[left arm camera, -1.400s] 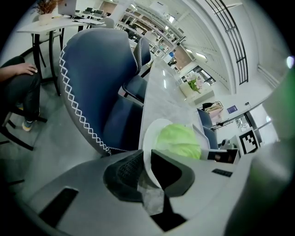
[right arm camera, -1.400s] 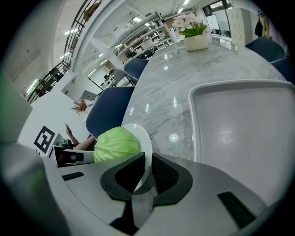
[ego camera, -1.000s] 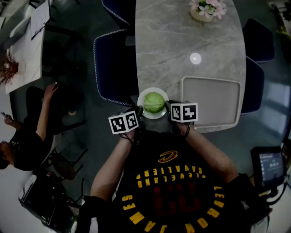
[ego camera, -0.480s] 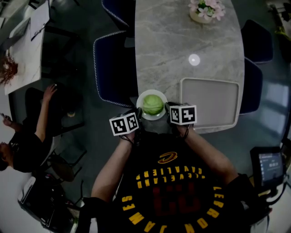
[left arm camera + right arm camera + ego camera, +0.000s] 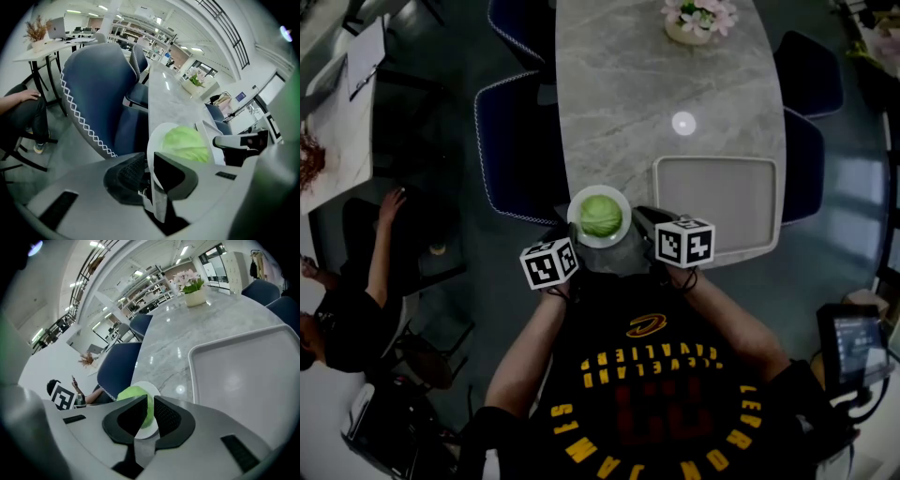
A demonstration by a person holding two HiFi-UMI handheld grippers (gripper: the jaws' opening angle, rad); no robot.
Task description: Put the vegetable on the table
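Evidently my left gripper [image 5: 151,169] has its jaws nipped on the left rim of the plate [image 5: 577,208]. The cabbage [image 5: 600,215] sits centred on it, and my right gripper [image 5: 148,413] clamps the right rim. I judge the plate level with the near edge of the worktop [image 5: 628,103], so the set-down lies straight ahead.

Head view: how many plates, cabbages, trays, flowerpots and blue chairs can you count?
plate: 1
cabbage: 1
tray: 1
flowerpot: 1
blue chairs: 4
Total: 8
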